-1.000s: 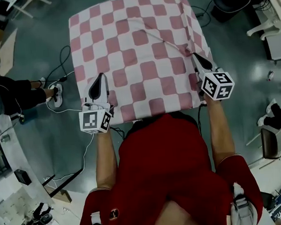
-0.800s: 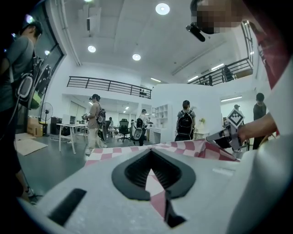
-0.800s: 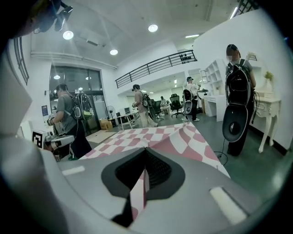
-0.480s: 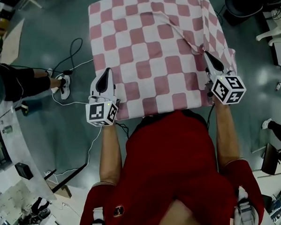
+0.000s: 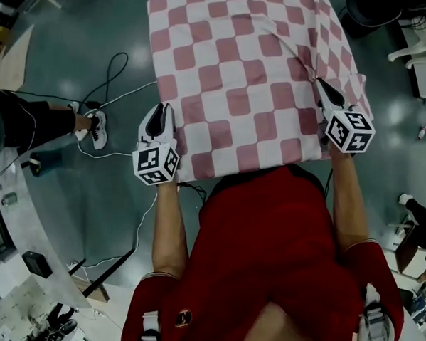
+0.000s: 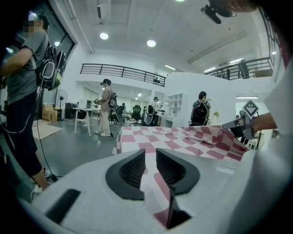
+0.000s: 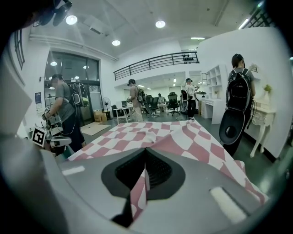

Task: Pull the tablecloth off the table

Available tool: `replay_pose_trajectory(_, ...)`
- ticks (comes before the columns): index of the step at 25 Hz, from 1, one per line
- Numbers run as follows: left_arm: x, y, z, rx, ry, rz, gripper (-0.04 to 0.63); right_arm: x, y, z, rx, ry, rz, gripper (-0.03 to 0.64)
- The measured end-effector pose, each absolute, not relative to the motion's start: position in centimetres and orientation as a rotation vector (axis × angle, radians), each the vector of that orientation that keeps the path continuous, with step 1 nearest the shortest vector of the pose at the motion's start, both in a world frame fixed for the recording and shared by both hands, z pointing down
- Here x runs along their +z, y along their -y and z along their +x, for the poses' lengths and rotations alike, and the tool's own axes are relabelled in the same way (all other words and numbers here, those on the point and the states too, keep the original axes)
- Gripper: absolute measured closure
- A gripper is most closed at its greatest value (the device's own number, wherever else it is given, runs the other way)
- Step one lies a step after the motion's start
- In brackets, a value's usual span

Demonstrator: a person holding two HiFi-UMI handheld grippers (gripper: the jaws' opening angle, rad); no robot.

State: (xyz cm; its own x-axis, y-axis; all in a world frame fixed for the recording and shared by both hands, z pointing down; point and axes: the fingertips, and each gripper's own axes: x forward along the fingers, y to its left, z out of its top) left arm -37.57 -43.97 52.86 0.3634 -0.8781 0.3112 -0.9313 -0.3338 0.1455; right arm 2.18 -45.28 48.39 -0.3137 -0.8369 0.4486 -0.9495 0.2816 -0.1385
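Observation:
The red-and-white checked tablecloth (image 5: 243,65) covers the table in front of me, and its near edge hangs against my body. My left gripper (image 5: 163,112) is at the cloth's left side near the front corner. Its jaws are opening (image 6: 150,157), with the cloth (image 6: 183,137) showing in the gap and the pads off it. My right gripper (image 5: 322,84) is shut on a raised fold of cloth at the right edge. That fold is pinched between the closed jaws (image 7: 144,167) and pulls a ridge across the cloth (image 7: 151,132).
A black cable (image 5: 112,72) loops over the floor to the table's left, next to a person's leg and shoe (image 5: 95,129). A white chair (image 5: 413,42) and a dark chair (image 5: 378,1) stand at the right. A person with a backpack (image 7: 238,91) stands close on the right.
My left gripper's jaws have parted from shut and let go of the cloth edge. Both grippers and the cloth sit slightly further right in the head view. The right grip holds.

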Motion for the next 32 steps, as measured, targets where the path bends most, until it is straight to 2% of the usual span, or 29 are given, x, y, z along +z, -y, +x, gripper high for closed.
replay_pose_trajectory(9, 57.6, 44.8, -40.3, 0.287, 1.5, 2.17, 0.413, 48.8, 45.3, 0.9, 0.553, 2.218, 1.672, 0.603)
replay_pose_trajectory(15, 60.3, 44.8, -39.5, 0.289, 1.305, 2.084, 0.397, 48.8, 45.3, 0.5, 0.545, 2.194, 1.689, 0.603)
replay_pose_trajectory(26, 61.7, 44.8, -39.6, 0.322, 1.277, 2.033, 0.447, 49.0, 45.0, 0.6, 0.538, 2.178, 1.715, 0.603)
replay_pose_trajectory(28, 61.4, 44.9, -39.8, 0.341, 1.317, 2.039, 0.479, 49.1, 45.0, 0.6, 0.54, 2.177, 1.717, 0.603)
replay_pose_trajectory(32, 60.8, 45.2, -40.3, 0.396, 1.407, 2.048, 0.588, 49.0, 44.8, 0.8, 0.542, 2.177, 1.721, 0.603)
